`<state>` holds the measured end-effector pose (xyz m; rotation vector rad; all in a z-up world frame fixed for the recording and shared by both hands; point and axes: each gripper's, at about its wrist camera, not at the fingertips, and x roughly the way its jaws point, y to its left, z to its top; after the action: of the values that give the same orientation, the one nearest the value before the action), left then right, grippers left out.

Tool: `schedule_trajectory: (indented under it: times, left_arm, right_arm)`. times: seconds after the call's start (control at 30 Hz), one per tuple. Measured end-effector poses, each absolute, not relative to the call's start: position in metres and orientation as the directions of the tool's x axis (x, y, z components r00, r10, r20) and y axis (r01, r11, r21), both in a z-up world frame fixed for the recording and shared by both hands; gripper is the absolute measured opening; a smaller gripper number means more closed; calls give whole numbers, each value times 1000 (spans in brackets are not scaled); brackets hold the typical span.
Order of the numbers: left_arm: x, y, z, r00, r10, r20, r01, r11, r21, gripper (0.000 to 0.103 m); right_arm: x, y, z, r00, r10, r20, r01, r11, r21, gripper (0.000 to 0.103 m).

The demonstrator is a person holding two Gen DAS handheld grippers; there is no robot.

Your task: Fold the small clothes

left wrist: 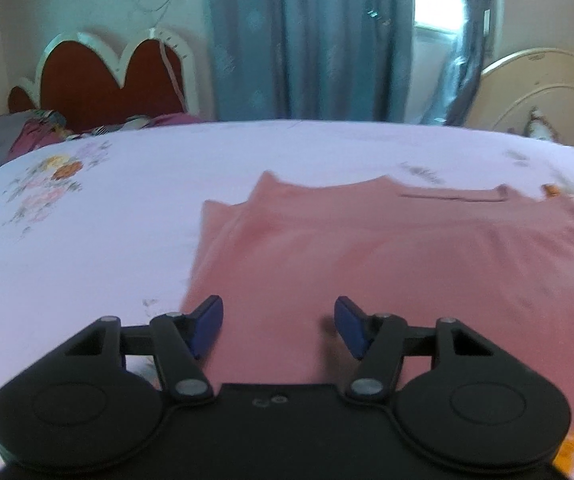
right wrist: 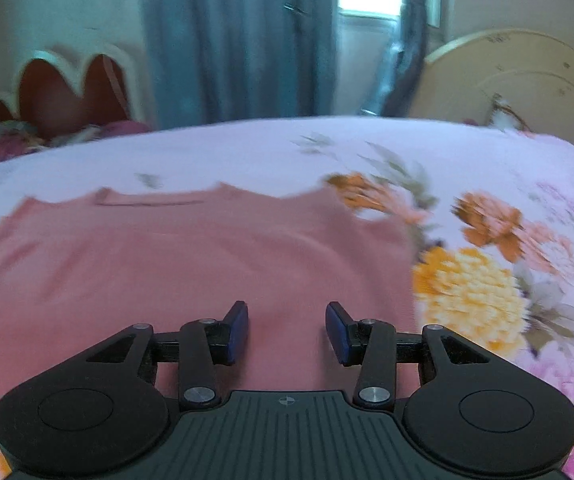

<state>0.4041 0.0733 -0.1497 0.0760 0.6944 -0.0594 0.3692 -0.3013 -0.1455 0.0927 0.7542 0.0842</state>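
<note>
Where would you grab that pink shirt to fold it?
Probably the near hem. The shirt lies flat on the bed, collar far, so both open grippers, left and right, can pinch its two near corners from this side and lift toward the collar.

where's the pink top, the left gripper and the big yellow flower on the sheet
pink top (left wrist: 367,248), left wrist view, middle of its flat front
left gripper (left wrist: 278,326), left wrist view, midway between its blue fingertips, jaws apart
big yellow flower (right wrist: 467,292), right wrist view, middle of the printed bloom, right of the top
</note>
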Motion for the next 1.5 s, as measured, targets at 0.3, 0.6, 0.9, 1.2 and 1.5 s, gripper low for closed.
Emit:
schedule_trajectory:
  times: [0.3, 0.6, 0.9, 1.2, 1.5]
  left_arm:
    - [376, 53, -167, 741, -53, -669, 136, 988, 72, 64]
    - [359, 80, -181, 742, -12, -670, 103, 990, 95, 67]
    - [362, 83, -177, 721, -18, -692, 90, 994, 68, 68]
    - [353, 113, -150, 665, -78, -743, -11, 993, -114, 83]
    - [334, 142, -168, 605, -194, -772, -200, 902, -383, 87]
  right_arm:
    - [354, -245, -160, 682, 151, -716, -125, 988, 89, 44]
    - [319, -303, -176, 668, 7, -744, 13, 1000, 21, 43]
    - [310, -319, -175, 666, 16, -746, 62, 995, 76, 44]
    - [308, -309, -139, 697, 91, -711, -27, 994, 102, 44]
    - [336, -239, -128, 673, 294, -679, -227, 956, 188, 44]
